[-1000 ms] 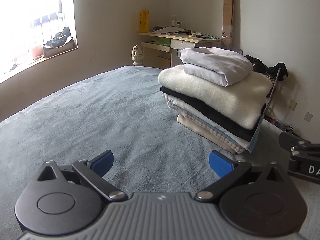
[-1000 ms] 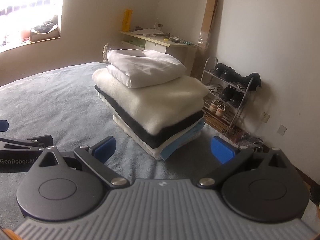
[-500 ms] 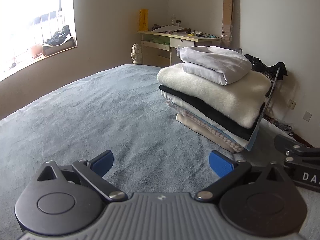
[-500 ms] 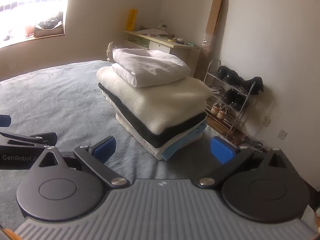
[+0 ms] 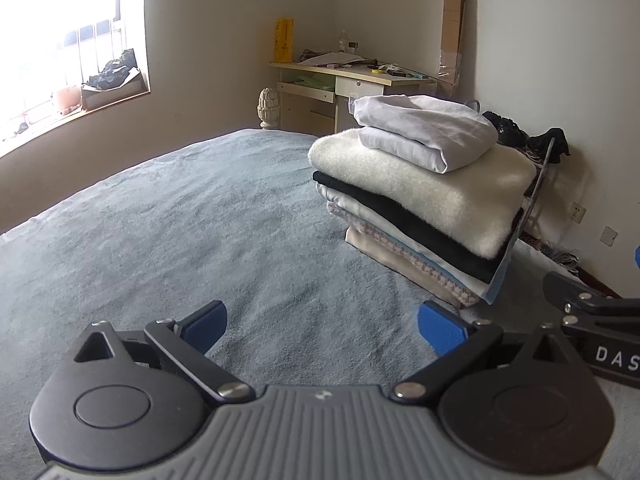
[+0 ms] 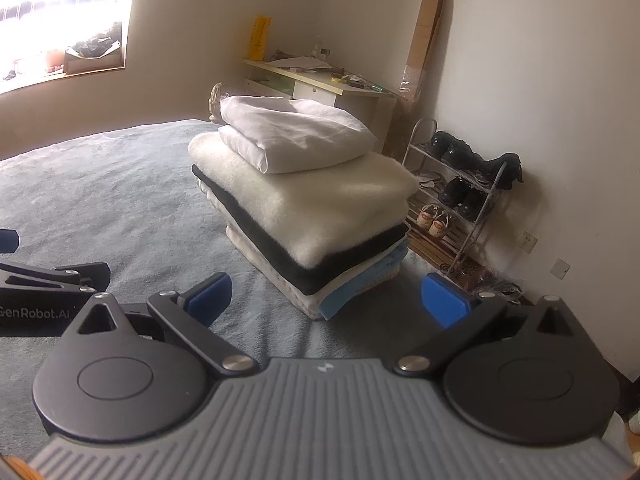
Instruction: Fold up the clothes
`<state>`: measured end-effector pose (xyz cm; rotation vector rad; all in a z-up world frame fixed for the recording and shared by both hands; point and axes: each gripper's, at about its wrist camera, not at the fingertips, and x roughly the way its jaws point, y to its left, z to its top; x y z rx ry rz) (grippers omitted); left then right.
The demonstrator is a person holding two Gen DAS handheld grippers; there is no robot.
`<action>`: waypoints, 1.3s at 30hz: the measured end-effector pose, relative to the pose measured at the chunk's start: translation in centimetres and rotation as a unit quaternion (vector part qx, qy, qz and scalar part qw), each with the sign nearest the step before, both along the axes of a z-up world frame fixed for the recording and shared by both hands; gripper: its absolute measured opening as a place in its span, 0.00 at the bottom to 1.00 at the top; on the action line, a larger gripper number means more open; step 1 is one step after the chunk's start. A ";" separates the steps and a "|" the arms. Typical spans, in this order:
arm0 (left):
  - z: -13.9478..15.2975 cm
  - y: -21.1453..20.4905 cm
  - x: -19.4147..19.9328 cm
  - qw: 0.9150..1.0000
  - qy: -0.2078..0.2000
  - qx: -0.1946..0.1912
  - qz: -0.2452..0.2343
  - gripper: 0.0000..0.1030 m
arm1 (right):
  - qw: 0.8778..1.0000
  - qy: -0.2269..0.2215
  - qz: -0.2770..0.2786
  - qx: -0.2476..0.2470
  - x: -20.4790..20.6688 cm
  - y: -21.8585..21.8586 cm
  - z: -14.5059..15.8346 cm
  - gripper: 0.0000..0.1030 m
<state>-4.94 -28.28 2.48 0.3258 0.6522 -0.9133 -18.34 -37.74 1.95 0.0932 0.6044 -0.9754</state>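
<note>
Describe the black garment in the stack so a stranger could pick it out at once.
On the wide grey-blue bedspread, near the wall with the metal shoe rack, stands one pile of folded clothes. The thin black folded garment lies in the middle of it, directly under the thick cream fleece and above the pale layers. It is the only dark band there.
</note>
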 end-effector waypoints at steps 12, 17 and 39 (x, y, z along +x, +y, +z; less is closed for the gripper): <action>-0.1 -0.2 -0.1 1.000 0.004 0.002 -0.001 0.99 | 1.000 0.000 -0.002 0.000 -0.1 0.1 0.1 0.99; -0.1 -0.2 -0.2 1.000 0.005 0.003 -0.001 0.99 | 1.000 0.001 -0.002 0.000 -0.2 0.1 0.1 0.99; 0.0 -0.3 -0.3 1.000 0.003 0.006 0.002 0.99 | 1.000 0.000 -0.004 0.003 -0.5 0.2 0.1 0.99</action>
